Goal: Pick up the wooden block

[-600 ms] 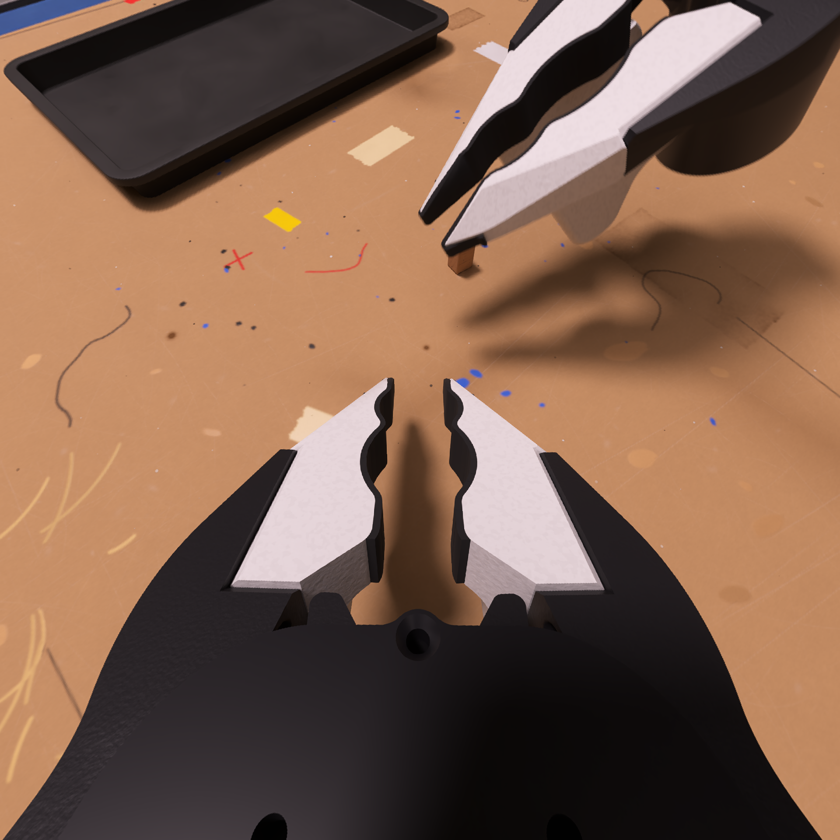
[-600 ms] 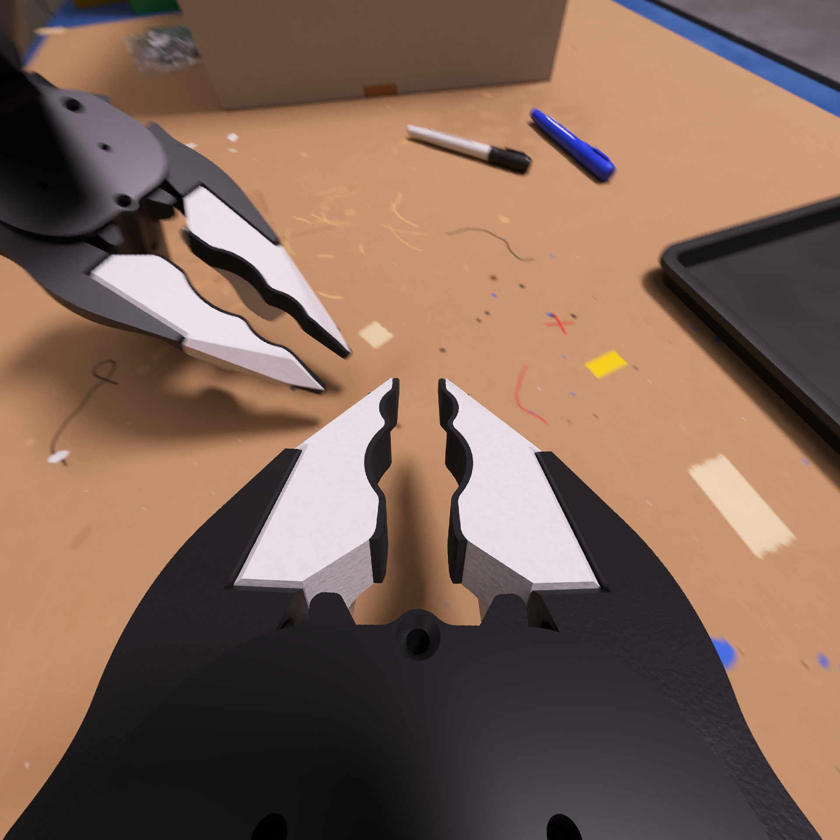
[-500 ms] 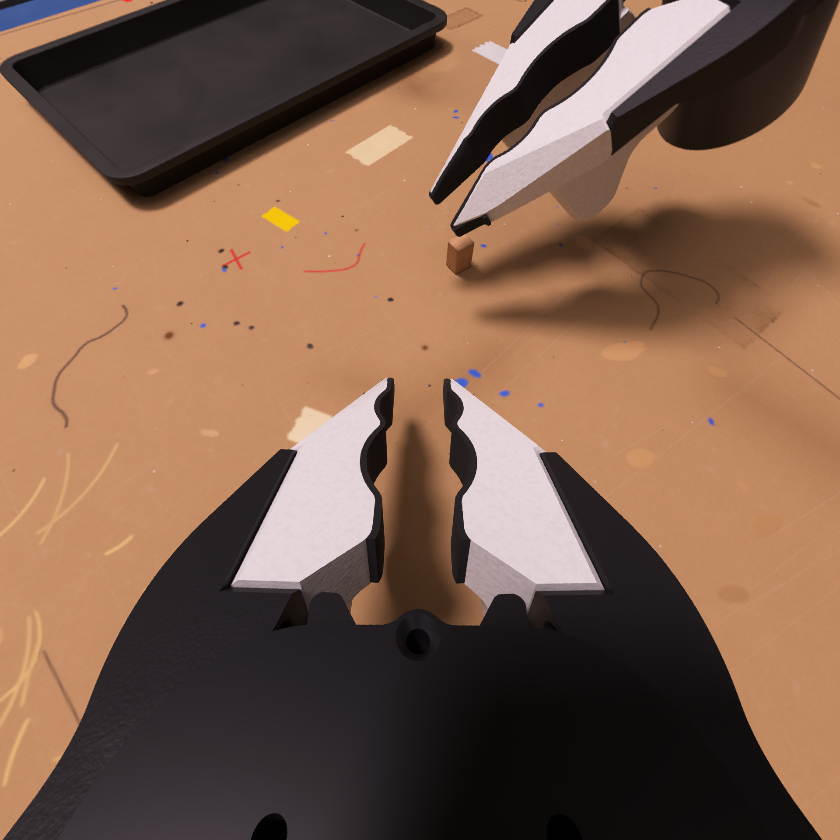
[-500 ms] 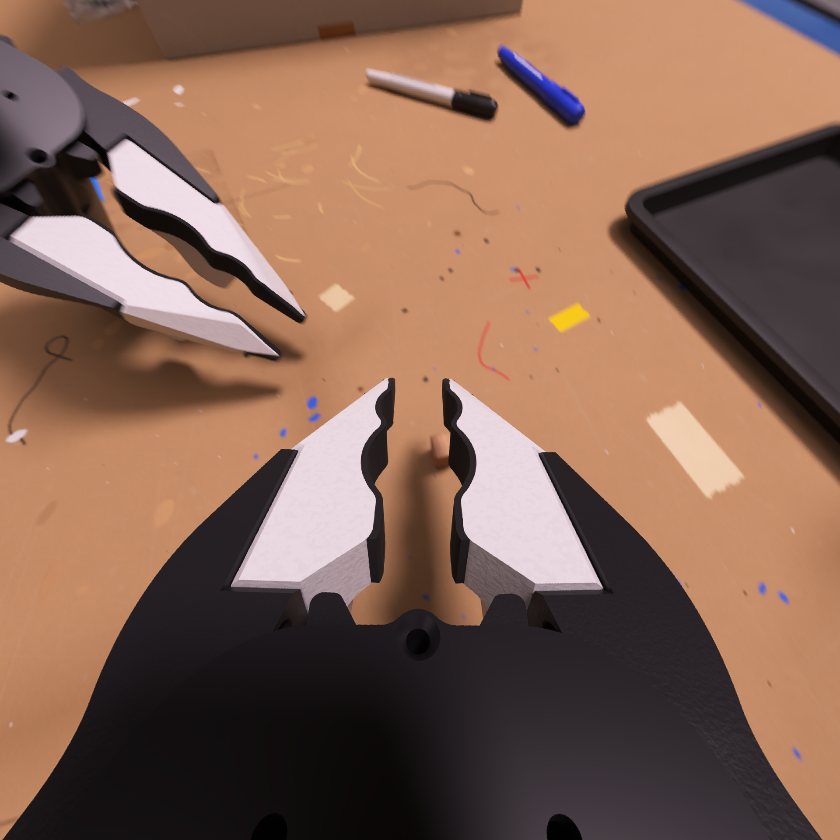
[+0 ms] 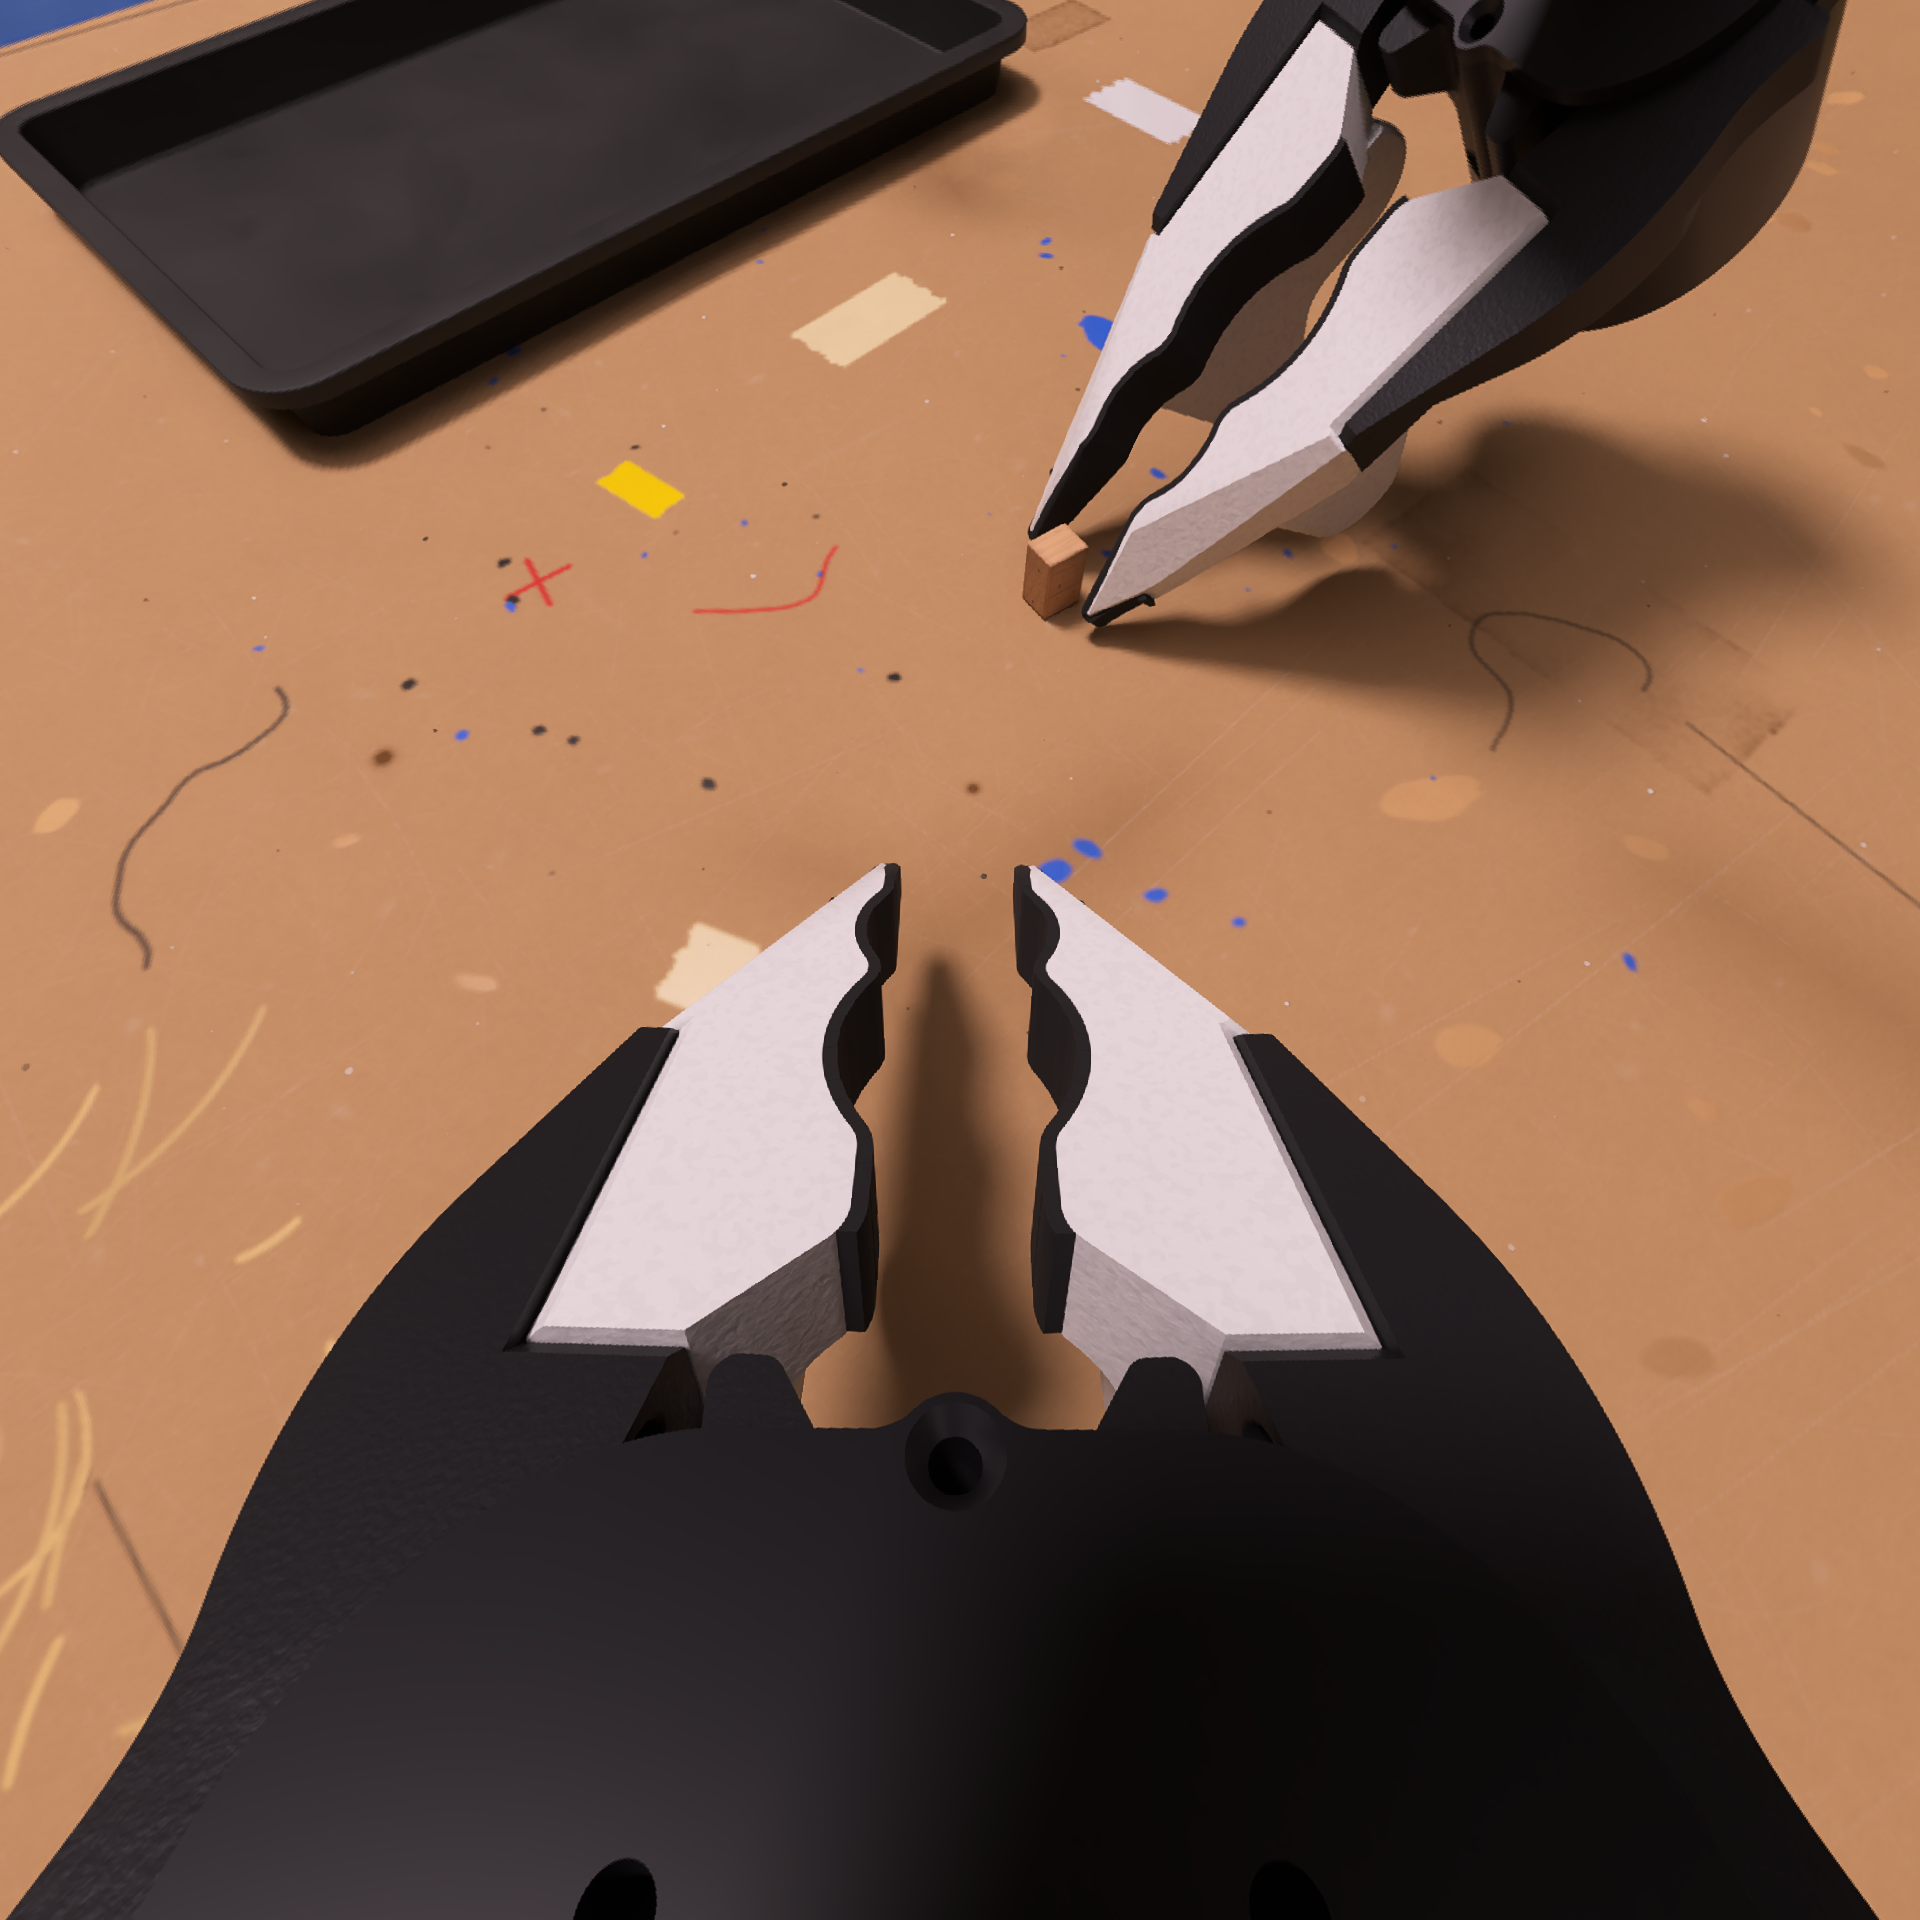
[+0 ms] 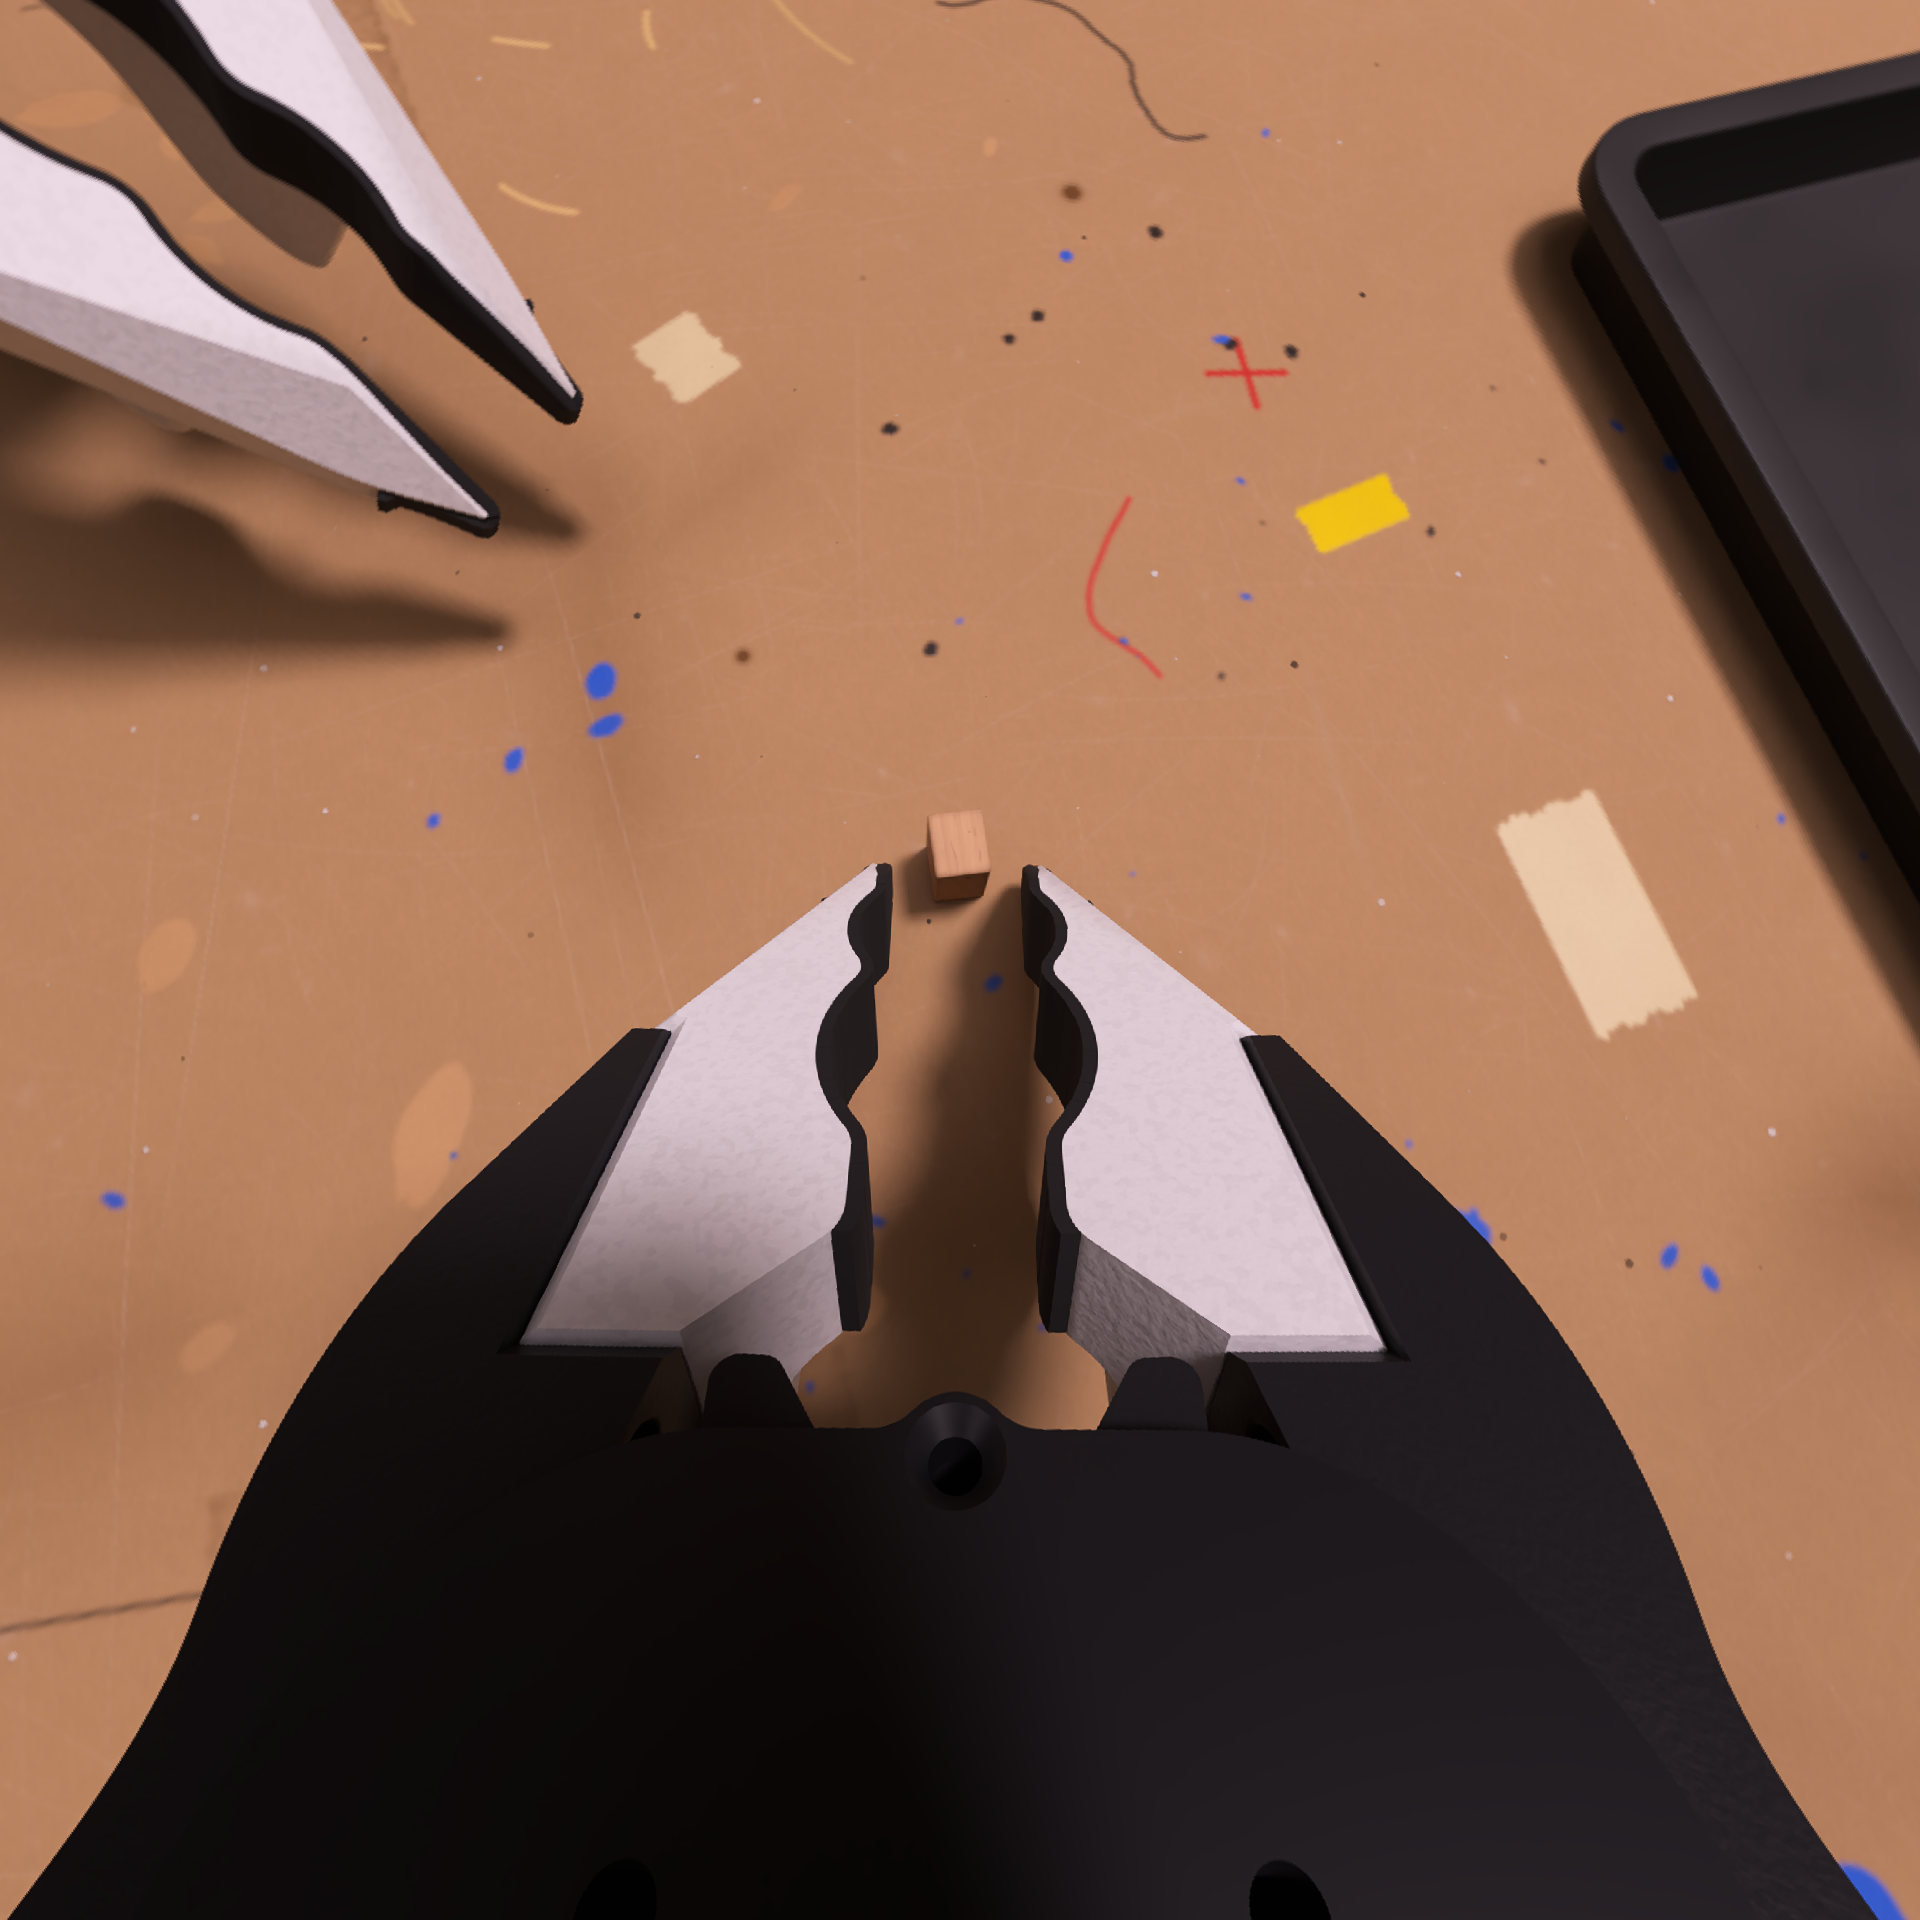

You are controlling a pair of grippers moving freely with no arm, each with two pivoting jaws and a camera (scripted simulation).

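1. Both of my tools are two-finger grippers with black shells and white, rough-textured fingers edged in wavy black pads. My right gripper [image 6: 956,871] fills the lower half of its own view, jaws parted by a narrow gap and holding nothing.
2. My left gripper [image 5: 956,869] sits at lower centre of its view, jaws likewise parted narrowly and empty, over a bare patch of the brown tabletop [image 5: 312,1039].
3. A small light-brown wooden block [image 6: 957,854], a plain cuboid with faint grain, stands on the table at centre frame in the right wrist view, just beyond my right fingertips and in line with the gap between them.
4. In the left wrist view the block [image 5: 1054,570] stands upright at upper right of centre, with my right gripper [image 5: 1070,566] tipped steeply down over it. One tip looks to be at its top edge and the other just beside it; I cannot tell whether either touches.
5. My right gripper's body is cut off by the top right corner there. In the right wrist view my left gripper [image 6: 535,457] is cut off at upper left, only its fingers showing.
6. A shallow black rectangular tray [image 5: 260,343] with rounded corners is cropped at upper left; in the right wrist view the tray [image 6: 1621,187] is cropped at upper right.
7. Scuffed and speckled, the table carries a yellow tape patch [image 6: 1351,511], beige tape strips [image 6: 1595,914], a red cross mark [image 6: 1247,372], and blue and black flecks. No legible writing shows.
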